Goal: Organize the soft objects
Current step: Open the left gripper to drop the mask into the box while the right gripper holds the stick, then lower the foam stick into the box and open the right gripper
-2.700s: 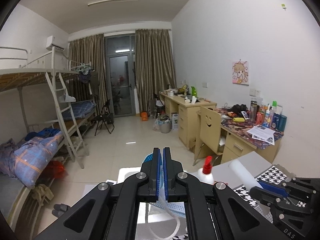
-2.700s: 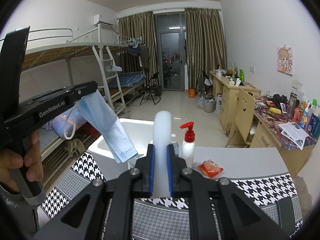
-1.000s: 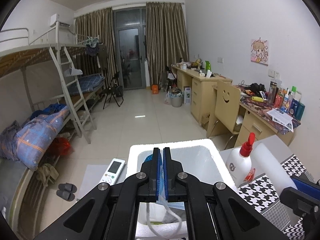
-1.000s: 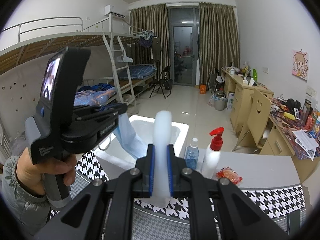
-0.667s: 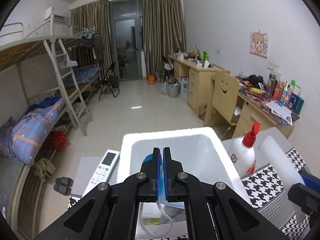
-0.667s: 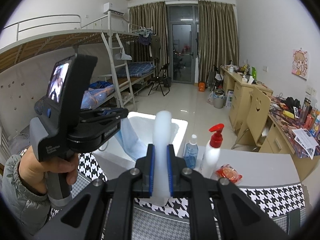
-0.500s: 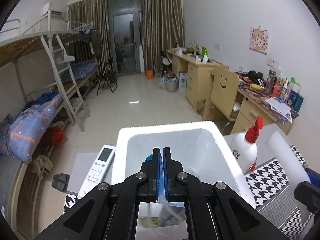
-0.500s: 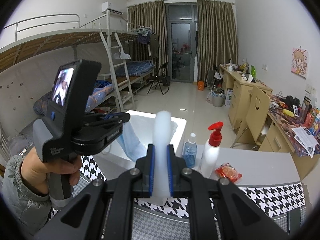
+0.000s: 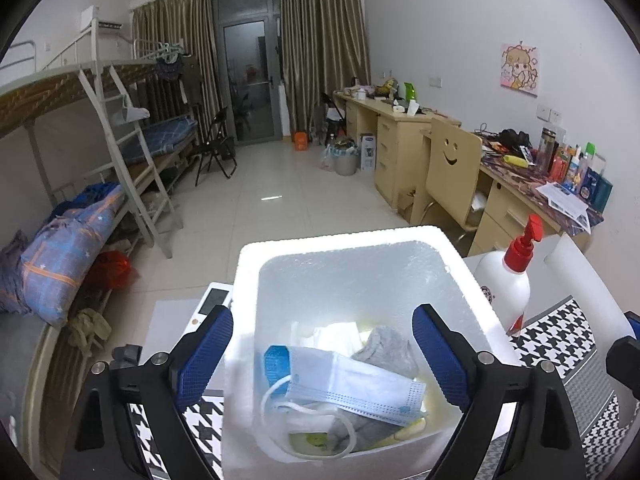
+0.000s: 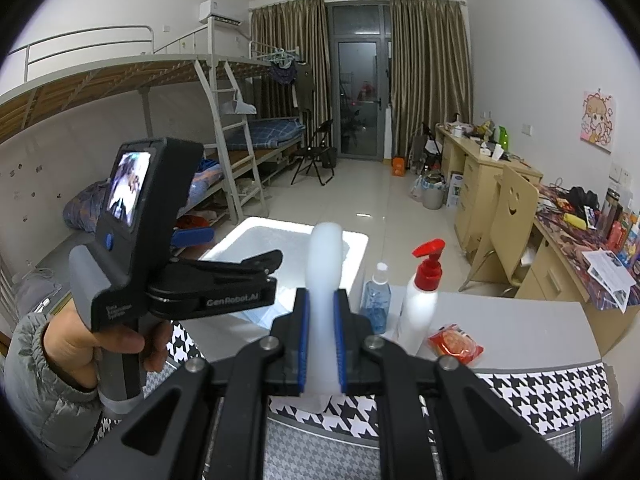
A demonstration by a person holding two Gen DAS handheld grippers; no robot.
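Below the left gripper [image 9: 322,354], jaws just sprung wide and empty, the face mask [image 9: 352,386] lies crosswise inside the foam box [image 9: 460,264]. Right view: right gripper [image 10: 320,344] pinches the foam sheet [image 10: 325,264], upright, just beside the box's near edge.

My left gripper [image 9: 322,354], which had been clamped on the blue face mask [image 9: 354,386] above the white foam box [image 9: 460,264], has just spread its jaws wide, and the mask now lies inside the box on the other soft items.

Grainy white foam box [image 9: 460,268], pleated cloth mask [image 9: 352,386]
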